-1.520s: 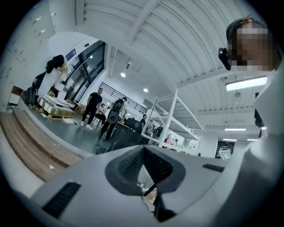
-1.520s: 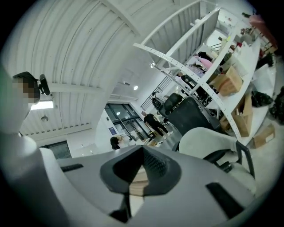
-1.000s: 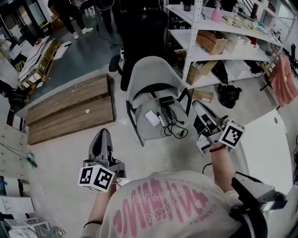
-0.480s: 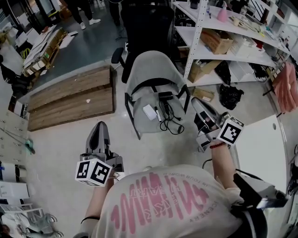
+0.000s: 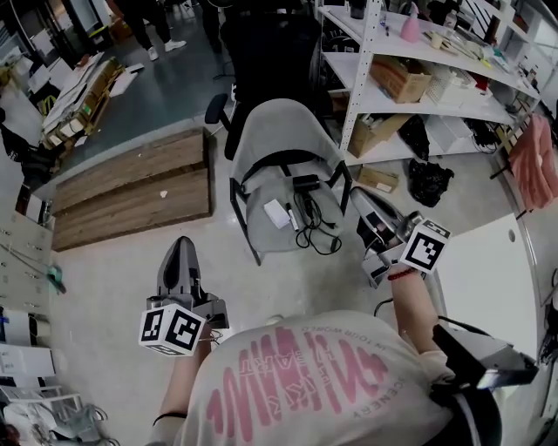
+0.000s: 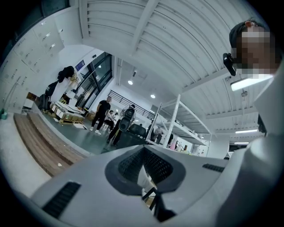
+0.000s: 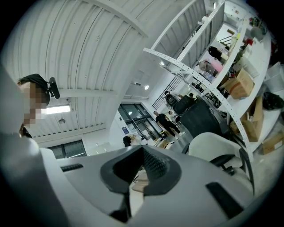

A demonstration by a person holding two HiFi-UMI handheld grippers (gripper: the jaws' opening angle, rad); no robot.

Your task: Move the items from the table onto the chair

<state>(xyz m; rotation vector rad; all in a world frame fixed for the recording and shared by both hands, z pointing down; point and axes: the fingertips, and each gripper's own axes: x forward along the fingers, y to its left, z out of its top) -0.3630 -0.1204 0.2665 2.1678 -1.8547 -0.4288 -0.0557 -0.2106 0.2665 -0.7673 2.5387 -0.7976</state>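
Head view, right edge: table (image 5: 493,261) cut by the frame, only a white slab of it shows. Top edge: shelf rack (image 5: 418,65) clipped; a standing person (image 5: 144,22) cut to the legs. On the chair (image 5: 283,139) seat, a white box (image 5: 276,212) and black cords (image 5: 309,218) (too small to name closer). Bottom centre: shirt (image 5: 305,383) hides the floor. Left gripper (image 6: 143,170) and right gripper (image 7: 141,173) each block the lower half of their own views.
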